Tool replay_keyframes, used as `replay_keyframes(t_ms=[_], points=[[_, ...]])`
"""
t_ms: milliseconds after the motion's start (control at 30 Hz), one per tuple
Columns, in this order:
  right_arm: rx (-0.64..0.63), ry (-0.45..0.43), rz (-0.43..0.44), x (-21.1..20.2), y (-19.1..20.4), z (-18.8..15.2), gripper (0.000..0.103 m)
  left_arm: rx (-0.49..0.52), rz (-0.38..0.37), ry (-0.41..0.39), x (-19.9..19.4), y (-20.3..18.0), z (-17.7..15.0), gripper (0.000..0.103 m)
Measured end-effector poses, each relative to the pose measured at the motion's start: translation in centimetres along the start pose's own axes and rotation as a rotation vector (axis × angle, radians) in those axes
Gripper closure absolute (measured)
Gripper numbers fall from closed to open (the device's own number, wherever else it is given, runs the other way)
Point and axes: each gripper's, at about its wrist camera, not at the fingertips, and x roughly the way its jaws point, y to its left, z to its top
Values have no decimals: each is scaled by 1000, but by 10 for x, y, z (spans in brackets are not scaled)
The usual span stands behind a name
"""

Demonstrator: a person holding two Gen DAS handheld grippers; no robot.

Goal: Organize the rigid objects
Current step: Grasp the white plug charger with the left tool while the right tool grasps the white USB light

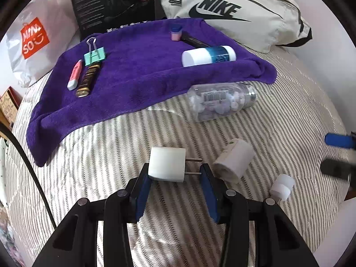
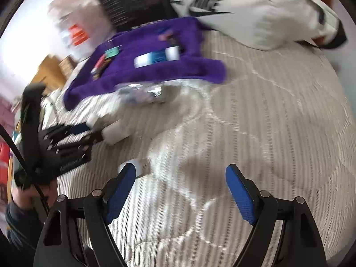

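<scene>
Purple towel [image 1: 138,71] is already carrying a highlighter [image 1: 74,75], binder clip [image 1: 94,54] and white tube [image 1: 208,56]; a pill bottle [image 1: 220,101] is waiting on the striped bedding [image 1: 111,155]. The left gripper [image 1: 175,173] is bracketing, not visibly squeezing, a white charger [image 1: 166,164]; the right gripper [image 2: 180,191], seen clearly only from its own blurred camera, is hanging wide and empty.

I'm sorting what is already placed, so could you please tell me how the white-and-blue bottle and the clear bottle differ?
The white-and-blue bottle lies on the purple towel; the clear bottle lies off it, on the striped bedding. The white-and-blue bottle is opaque, hiding its contents; the clear bottle shows pale pieces inside and a barcode label. Both are lying on their sides, roughly parallel.
</scene>
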Motion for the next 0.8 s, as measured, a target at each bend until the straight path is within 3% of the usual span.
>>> replay_keyframes(t_ms=[167,367,433,567,667,800], points=[[-118,-25,86,12,32,-11,22,-37,11,3,-4,17,-8,61],[-245,-50,19,31,60,-17,28,-80,2,3,-8,34,-17,61],[-291,-53,-8,38,66,-19,39,-90,-1,-1,-9,36,-19,61],[-362,-64,-79,47,72,-22,44,-93,-7,-2,-9,37,-19,61],[-368,-76,-83,49,74,-21,46,-102,-16,-6,-9,39,-19,61],[-339,-92,-78,48,68,-17,62,-110,-26,-9,-10,41,-20,61]])
